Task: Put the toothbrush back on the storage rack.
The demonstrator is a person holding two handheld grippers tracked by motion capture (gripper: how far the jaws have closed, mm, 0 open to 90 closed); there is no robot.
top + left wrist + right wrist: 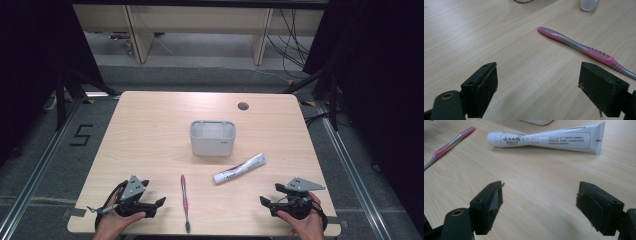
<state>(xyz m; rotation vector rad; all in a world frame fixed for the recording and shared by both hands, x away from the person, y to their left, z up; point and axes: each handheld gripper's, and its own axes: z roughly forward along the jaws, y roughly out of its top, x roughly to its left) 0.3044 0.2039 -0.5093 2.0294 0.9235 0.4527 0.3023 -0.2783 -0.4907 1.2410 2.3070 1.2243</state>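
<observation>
A pink and grey toothbrush [185,201] lies on the wooden table [150,130] near its front edge, bristles toward the person. In the left gripper view the toothbrush [584,48] runs up-left ahead of the jaws. A white toothpaste tube [240,168] lies to the right of it; the right gripper view shows the tube [546,139] lying across, beyond the jaws. A grey open holder [212,138] stands mid-table. My left gripper [161,202] rests at the front left, open and empty. My right gripper [264,202] rests at the front right, open and empty.
A round cable hole [243,106] sits in the table's far right part. Black curtains and stands flank the table, and cables lie on the floor behind it.
</observation>
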